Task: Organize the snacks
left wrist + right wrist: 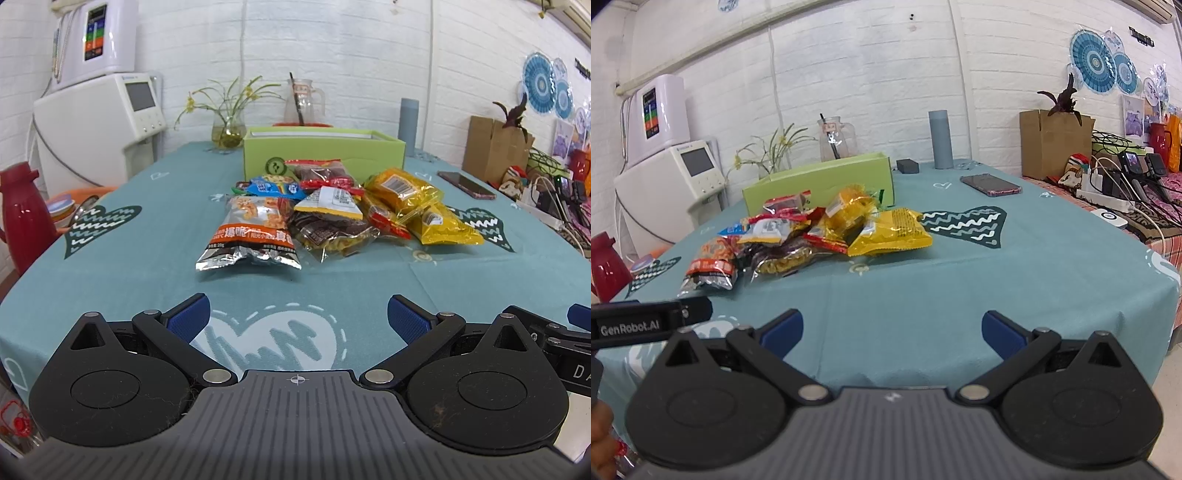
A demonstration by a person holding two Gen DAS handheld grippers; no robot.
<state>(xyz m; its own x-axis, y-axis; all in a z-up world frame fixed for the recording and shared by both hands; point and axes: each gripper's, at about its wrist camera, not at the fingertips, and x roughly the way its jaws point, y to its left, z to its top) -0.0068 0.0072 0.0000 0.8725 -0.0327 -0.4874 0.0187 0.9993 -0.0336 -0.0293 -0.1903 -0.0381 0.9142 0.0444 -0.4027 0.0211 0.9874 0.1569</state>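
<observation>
Both hand-held grippers (298, 315) (892, 330) gape; one green box (323, 153).

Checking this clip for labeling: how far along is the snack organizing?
Done: nothing visible. The snack packets all lie in a pile on the tablecloth in front of the green box; its inside is not visible. In hand: nothing. The left gripper and right gripper are open and empty, short of the pile. Left: every visible packet, starting likely with the silver-and-orange bag, the nearest.
</observation>
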